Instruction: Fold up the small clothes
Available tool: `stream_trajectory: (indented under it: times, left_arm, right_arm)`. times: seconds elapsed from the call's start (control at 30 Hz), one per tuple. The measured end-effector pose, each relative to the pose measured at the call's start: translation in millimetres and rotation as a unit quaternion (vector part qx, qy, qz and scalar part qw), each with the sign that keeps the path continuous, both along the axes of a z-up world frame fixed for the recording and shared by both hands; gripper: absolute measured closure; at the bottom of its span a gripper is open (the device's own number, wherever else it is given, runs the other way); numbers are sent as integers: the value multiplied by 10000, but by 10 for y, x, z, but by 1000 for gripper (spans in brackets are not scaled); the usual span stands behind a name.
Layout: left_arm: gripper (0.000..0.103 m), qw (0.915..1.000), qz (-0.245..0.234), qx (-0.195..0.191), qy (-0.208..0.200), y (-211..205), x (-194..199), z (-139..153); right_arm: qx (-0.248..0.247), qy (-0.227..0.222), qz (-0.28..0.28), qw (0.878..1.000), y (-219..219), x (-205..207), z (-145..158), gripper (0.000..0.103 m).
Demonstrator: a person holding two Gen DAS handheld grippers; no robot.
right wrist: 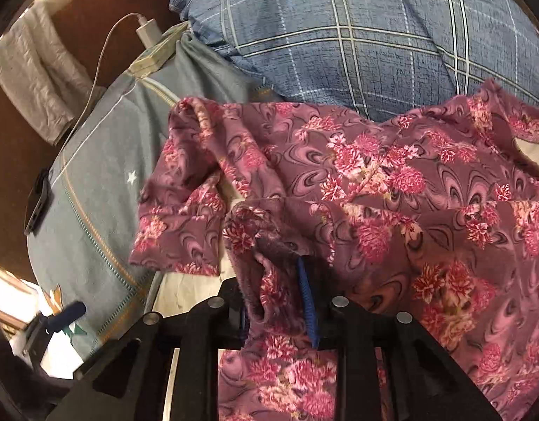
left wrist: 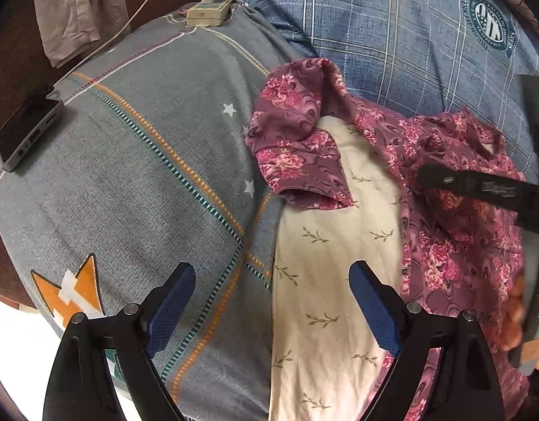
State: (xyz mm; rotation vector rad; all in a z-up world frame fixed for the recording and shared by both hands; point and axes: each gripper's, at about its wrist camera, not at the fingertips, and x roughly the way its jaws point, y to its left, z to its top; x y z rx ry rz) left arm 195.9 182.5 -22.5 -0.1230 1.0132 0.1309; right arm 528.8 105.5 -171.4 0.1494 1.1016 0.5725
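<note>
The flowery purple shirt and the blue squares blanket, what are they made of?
The flowery shirt looks like soft, fuzzy fleece or flannel: matte, nap showing at its edges. The blue checked blanket looks like woven cotton with a brushed, mottled face. Both are guesses from looks alone.

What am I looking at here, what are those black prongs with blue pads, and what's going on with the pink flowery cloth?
These are two handheld grasping tools, one per hand, each carrying a wide-angle camera that looks along its fingers. In the left camera's picture, the left tool is open and holds nothing. In the right camera's picture, the right tool is shut on the pink flowered garment. The garment lies on a cream leaf-print cloth, beside a grey striped blanket with a dark phone.
</note>
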Motion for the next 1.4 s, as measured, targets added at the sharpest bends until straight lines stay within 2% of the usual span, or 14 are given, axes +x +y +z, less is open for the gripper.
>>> stream_trajectory:
  times: [0.03, 0.1, 0.17, 0.23, 0.37, 0.5, 0.67, 0.8, 0.83, 0.87, 0.93, 1.07, 1.2, 1.4]
  left_arm:
    - [14, 10000, -19, -21, -16, -33, 14, 20]
    - [14, 9998, -88, -153, -95, -121, 30, 95]
    - [14, 9989, -213, -377, -177, -258, 69, 161]
    - [13, 9978, -336, -540, -197, -409, 99, 199]
    - [13, 9956, -547, -764, 17, -740, 255, 141]
    - [14, 9918, -581, -1085, 337, -976, 451, -2]
    - [14, 9916, -375, -1054, 647, -1113, 743, -194]
    - [17, 9928, -158, -897, 775, -1195, 963, -354]
    - [24, 9927, -127, -890, 801, -1211, 1002, -366]
    - [28, 9924, -90, -898, 840, -1229, 1055, -367]
    - [34, 9914, -109, -1024, 810, -1309, 1118, -315]
    - [34, 9935, -45, -982, 580, -1420, 1170, -303]
    - [41, 9910, -38, -939, 949, -1441, 1180, -569]
    - [45, 9925, 133, -1172, 332, -932, 960, -179]
  right_arm:
    - [162, -71, -3, 9998, -93, -45, 90, 77]
    - [579, -275, -176, 9978, -471, -138, 321, 63]
    - [808, -571, -678, 9928, -1027, -271, 526, 34]
    - [862, -686, -1189, 9868, -1584, -376, 598, 34]
    - [1005, -353, -2230, 9690, -2657, -567, 345, 34]
    - [2035, 376, -2920, 9338, -3445, -778, -96, 34]
    - [2811, 993, -3221, 8985, -3571, -751, -602, 34]
    - [3071, 1041, -3585, 8754, -3563, -603, -747, 36]
    - [3142, 1031, -3703, 8680, -3589, -562, -766, 39]
    - [3157, 1038, -3814, 8626, -3626, -516, -793, 57]
    - [2963, 1034, -3847, 8681, -3673, -397, -776, 98]
    - [2552, 269, -4131, 8738, -4106, -511, -582, 99]
    - [2321, 756, -3949, 8857, -4206, -555, -868, 98]
    - [2210, 425, -3749, 8993, -4168, -807, -568, 89]
